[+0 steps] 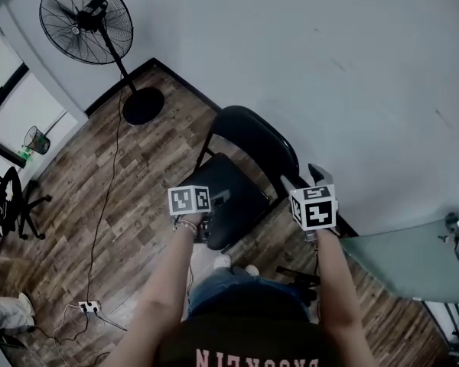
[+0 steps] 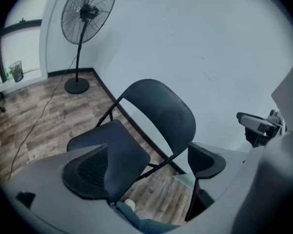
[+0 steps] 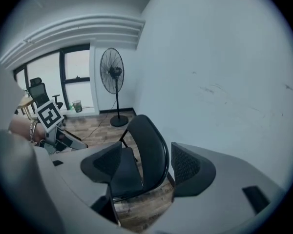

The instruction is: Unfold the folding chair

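The black folding chair [image 1: 241, 167] stands unfolded by the white wall, its seat [image 1: 223, 197] level and its backrest [image 1: 254, 138] upright. My left gripper [image 1: 193, 203] hovers over the seat's near edge; its marker cube hides its jaws in the head view. In the left gripper view the chair [image 2: 151, 126] lies beyond the left gripper [image 2: 146, 167], whose jaws stand wide apart and hold nothing. My right gripper [image 1: 304, 179] hangs in the air to the right of the backrest. The right gripper [image 3: 145, 165] is open too, the chair [image 3: 139, 155] showing between its pads from farther off.
A standing fan [image 1: 88, 21] with a round base [image 1: 143, 104] stands at the back left, its cable running to a power strip [image 1: 88, 306]. An office chair [image 1: 8, 201] and a green bin [image 1: 36, 140] are at far left. A glass surface [image 1: 405, 262] lies at right.
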`<state>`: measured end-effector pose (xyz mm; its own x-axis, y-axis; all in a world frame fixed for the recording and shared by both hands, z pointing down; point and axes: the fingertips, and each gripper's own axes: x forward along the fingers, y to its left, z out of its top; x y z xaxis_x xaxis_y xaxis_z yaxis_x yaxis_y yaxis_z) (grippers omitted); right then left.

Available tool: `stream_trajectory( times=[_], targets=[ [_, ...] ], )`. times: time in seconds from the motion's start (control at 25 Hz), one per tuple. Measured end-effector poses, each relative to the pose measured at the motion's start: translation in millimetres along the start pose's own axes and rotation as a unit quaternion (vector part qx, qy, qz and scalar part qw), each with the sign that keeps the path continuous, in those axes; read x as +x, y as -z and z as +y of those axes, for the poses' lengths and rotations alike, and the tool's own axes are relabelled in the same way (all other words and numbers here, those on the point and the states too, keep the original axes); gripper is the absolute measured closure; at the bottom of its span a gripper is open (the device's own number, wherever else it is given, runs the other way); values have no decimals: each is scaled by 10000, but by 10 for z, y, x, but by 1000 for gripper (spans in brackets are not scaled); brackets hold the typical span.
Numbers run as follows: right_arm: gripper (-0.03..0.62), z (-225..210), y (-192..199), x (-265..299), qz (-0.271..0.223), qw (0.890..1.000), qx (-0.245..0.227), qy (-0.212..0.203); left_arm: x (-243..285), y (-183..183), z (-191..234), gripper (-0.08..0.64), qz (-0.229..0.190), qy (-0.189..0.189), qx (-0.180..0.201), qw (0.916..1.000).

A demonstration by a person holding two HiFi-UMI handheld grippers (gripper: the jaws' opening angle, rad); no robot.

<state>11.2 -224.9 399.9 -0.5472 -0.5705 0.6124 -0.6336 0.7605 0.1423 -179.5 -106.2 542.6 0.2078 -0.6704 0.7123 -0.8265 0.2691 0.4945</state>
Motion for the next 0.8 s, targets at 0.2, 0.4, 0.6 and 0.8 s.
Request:
stream_trajectory(
  times=[0.2,0.4,0.6,0.8],
  targets=[
    [285,41,-274,-233,-569,9982,197,-69,-251,-313,-295,72,-457,-53,769,9960],
    [301,91,-467,-537,-1125,9934,228,-37,-538,-601,-526,72,-1050,-154,1546,9823],
    [354,75,-696,-860,-1830,9830,80,74,-874,-1003,-901,72,-1805,-128,2483,9516],
    [405,7,-918,-1202,-2334,9718,-166,304,-1231,-1312,-1356,73,-2430,51,3278,9130]
  ],
)
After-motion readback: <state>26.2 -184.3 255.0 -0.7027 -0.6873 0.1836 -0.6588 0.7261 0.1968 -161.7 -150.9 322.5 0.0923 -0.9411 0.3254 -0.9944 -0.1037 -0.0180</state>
